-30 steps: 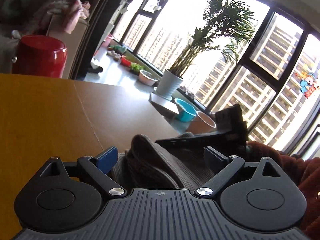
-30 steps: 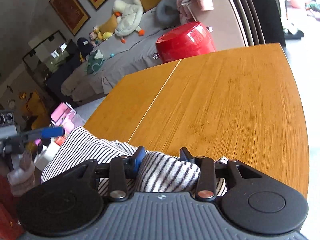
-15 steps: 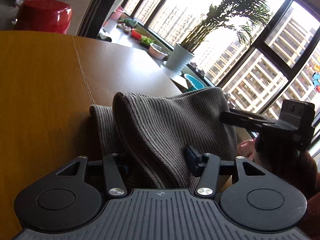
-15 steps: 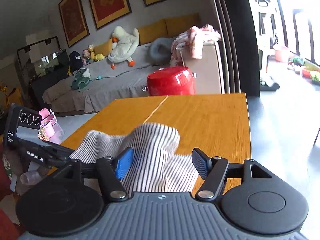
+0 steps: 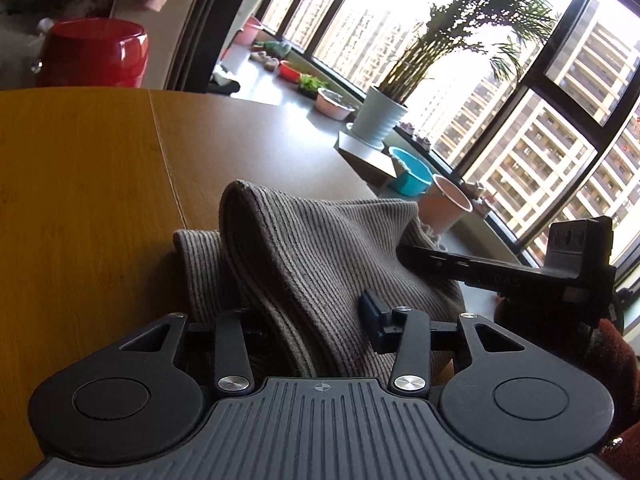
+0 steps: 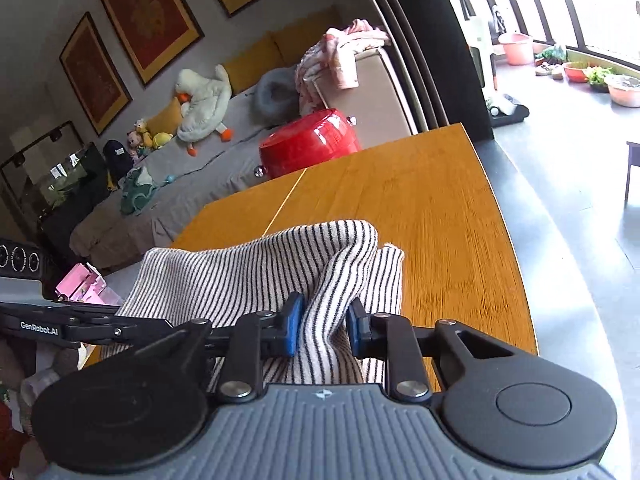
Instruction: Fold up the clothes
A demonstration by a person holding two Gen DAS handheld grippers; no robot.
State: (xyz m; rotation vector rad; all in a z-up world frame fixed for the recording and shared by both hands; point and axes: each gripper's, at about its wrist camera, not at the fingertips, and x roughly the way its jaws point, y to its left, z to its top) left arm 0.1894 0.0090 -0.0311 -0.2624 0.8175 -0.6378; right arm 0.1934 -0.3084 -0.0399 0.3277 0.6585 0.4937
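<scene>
A striped black-and-white garment (image 6: pixel 256 272) hangs bunched above the wooden table (image 6: pixel 420 200). My right gripper (image 6: pixel 322 330) is shut on a fold of it. In the left wrist view the same garment (image 5: pixel 320 248) looks grey-brown against the window light. My left gripper (image 5: pixel 312 328) has the cloth between its fingers and is shut on it; the left finger is hidden by the cloth. Each gripper shows in the other's view: the right one (image 5: pixel 520 272) at the right, the left one (image 6: pixel 60 324) at the left.
A red pot (image 6: pixel 308 144) stands beyond the table's far edge (image 5: pixel 92 52). A sofa with soft toys (image 6: pixel 200 96) is behind. A potted palm (image 5: pixel 380 120), bowls (image 5: pixel 408 172) and a pink pot (image 5: pixel 444 208) line the window sill to the right.
The right gripper's fingers have closed onto a fold of the striped cloth. The left gripper has dropped a little with the garment; the cloth still stands bunched between both grippers.
</scene>
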